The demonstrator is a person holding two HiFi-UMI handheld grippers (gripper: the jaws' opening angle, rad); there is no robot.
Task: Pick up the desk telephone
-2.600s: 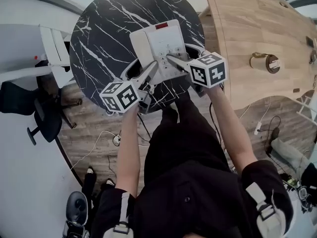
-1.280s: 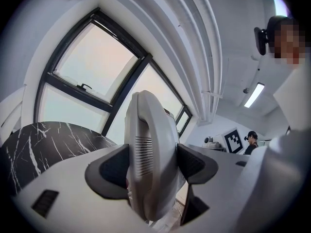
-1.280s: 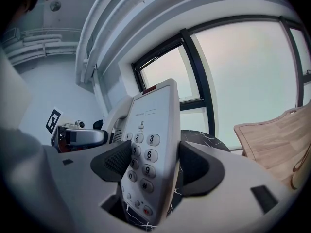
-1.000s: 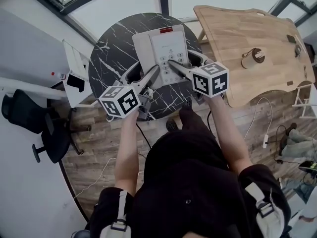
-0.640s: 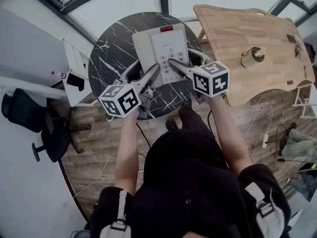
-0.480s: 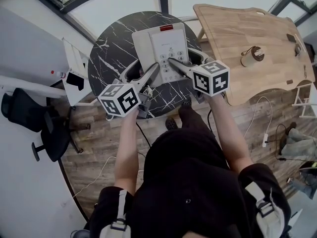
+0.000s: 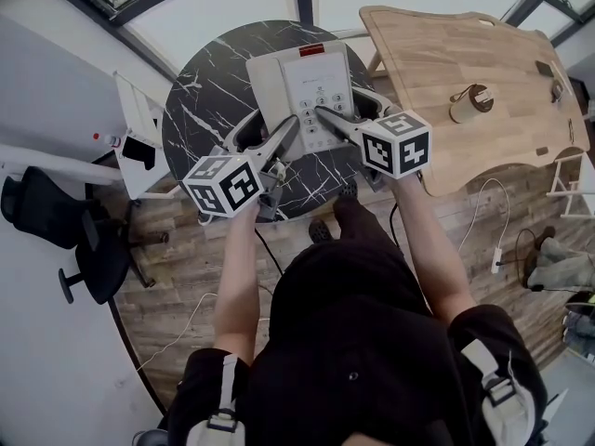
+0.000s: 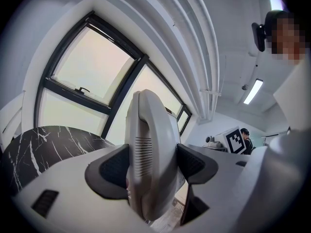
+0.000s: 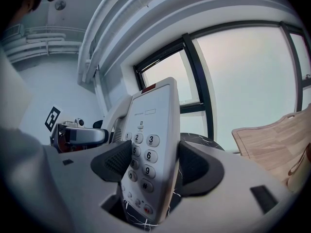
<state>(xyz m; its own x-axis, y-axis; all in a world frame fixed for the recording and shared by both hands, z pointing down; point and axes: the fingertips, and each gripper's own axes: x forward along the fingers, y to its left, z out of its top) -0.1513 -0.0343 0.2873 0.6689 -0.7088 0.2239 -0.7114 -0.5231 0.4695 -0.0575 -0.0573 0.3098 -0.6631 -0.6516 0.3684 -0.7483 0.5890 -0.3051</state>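
While desk telephone [image 7: 312,80] is clamped over marble table [image 7: 199,96], wooden table [image 7: 423,59] just beside

Bright, even daylight throughout. Windows [image 8: 92,89] blow out to pale glare in both gripper views; ceiling strip light [image 8: 253,91] glows white. Strong fisheye there: black vignette at corners, window frames bowed. Handset [image 8: 148,159] right at lens, slightly soft; desk telephone [image 9: 150,149] keypad readable, dim against backlight. Head view sharp, shadows faint, straight lines curve toward the edges.
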